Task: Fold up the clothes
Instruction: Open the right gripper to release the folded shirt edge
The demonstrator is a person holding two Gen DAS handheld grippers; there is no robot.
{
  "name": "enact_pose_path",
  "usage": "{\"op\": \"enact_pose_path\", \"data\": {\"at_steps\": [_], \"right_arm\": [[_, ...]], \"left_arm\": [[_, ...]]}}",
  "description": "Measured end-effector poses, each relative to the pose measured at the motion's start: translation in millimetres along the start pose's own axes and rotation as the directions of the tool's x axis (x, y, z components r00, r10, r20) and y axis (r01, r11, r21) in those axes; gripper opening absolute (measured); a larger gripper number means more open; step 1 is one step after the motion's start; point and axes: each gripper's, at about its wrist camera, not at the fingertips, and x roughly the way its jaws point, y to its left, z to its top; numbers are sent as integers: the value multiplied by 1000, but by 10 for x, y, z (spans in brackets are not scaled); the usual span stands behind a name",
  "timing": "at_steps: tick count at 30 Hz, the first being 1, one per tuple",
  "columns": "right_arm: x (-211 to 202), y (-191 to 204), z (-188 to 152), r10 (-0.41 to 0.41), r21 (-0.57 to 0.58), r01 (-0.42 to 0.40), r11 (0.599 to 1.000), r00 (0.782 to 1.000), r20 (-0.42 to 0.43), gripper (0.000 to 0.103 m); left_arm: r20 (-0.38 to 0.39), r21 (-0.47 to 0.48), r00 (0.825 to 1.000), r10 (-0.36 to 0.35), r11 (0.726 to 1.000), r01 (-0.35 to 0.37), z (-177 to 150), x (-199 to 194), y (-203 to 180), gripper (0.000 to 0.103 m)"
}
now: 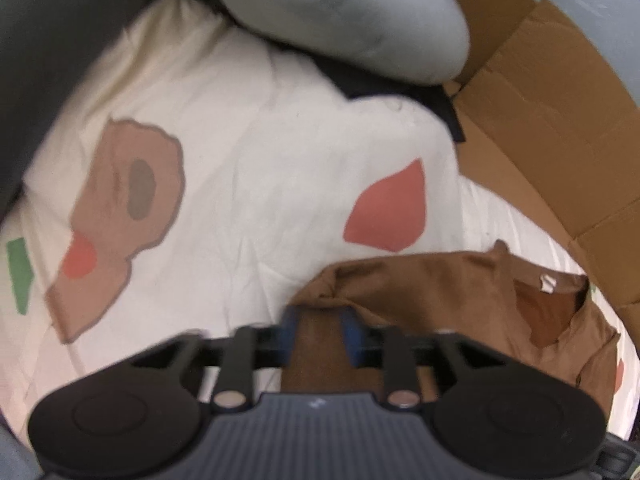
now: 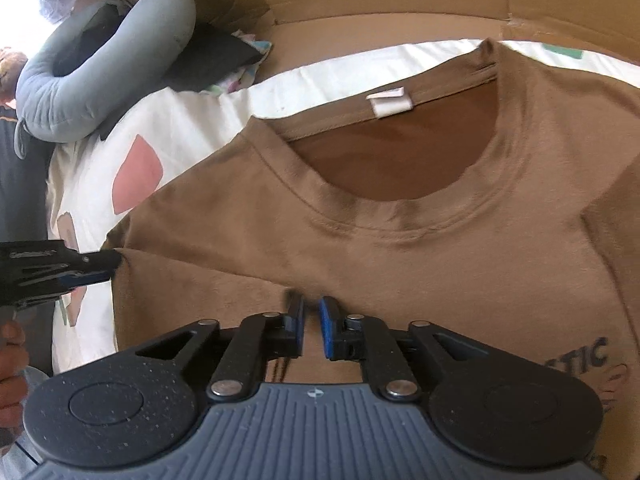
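A brown T-shirt [image 2: 360,240] lay front up on a cream bedsheet [image 1: 248,120] printed with pink, tan and green shapes, its collar [image 2: 400,216] and white neck label [image 2: 390,104] toward flattened cardboard [image 2: 360,28] at the far edge of the bed. The right gripper [image 2: 311,322] pointed down at the shirt's chest, its jaws standing a little apart with bare brown fabric showing in the gap and nothing clamped between the blue pads. The left gripper [image 1: 318,334] sat at the shirt's left edge; its jaws stood wider, straddling the cloth without pinching it, though that view was blurred. A grey tube-shaped pillow [image 2: 100,76] curled on the bed's far left corner around dark clothing [image 2: 208,60]. Dark printed letters [image 2: 588,354] marked the shirt's right side.
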Motion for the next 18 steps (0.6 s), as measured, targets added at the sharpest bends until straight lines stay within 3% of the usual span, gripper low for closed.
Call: {"op": "enact_pose_path", "data": {"at_steps": [1, 2, 4, 7, 9, 12, 14, 18], "right_arm": [[-54, 4, -2, -1, -10, 1, 1000, 1000, 4, 35], [-108, 8, -3, -3, -20, 3, 1000, 1000, 8, 43], [-239, 24, -3, -15, -53, 16, 998, 1000, 16, 44], [-461, -2, 12, -23, -86, 24, 996, 1000, 17, 45], [-614, -62, 24, -27, -76, 28, 997, 1000, 12, 50], [-843, -146, 31, -33, -62, 33, 998, 999, 2, 59], [-997, -152, 39, -33, -75, 32, 997, 999, 0, 72], [-1332, -162, 59, -25, -66, 25, 998, 1000, 7, 81]], "left_arm": [[13, 13, 1000, -6, 1000, 6, -26, -59, -43, 59], [20, 27, 1000, -15, 1000, 14, -49, -108, -84, 59], [16, 48, 1000, -24, 999, 23, -105, -168, -156, 60], [9, 75, 1000, -20, 997, 19, -166, -242, -250, 72], [5, 90, 1000, 2, 996, -2, -230, -275, -348, 75], [-14, 81, 1000, -9, 997, 10, -306, -379, -396, 78], [-19, 82, 1000, -13, 997, 15, -378, -477, -461, 81], [-25, 89, 1000, -14, 996, 16, -537, -740, -526, 82]]}}
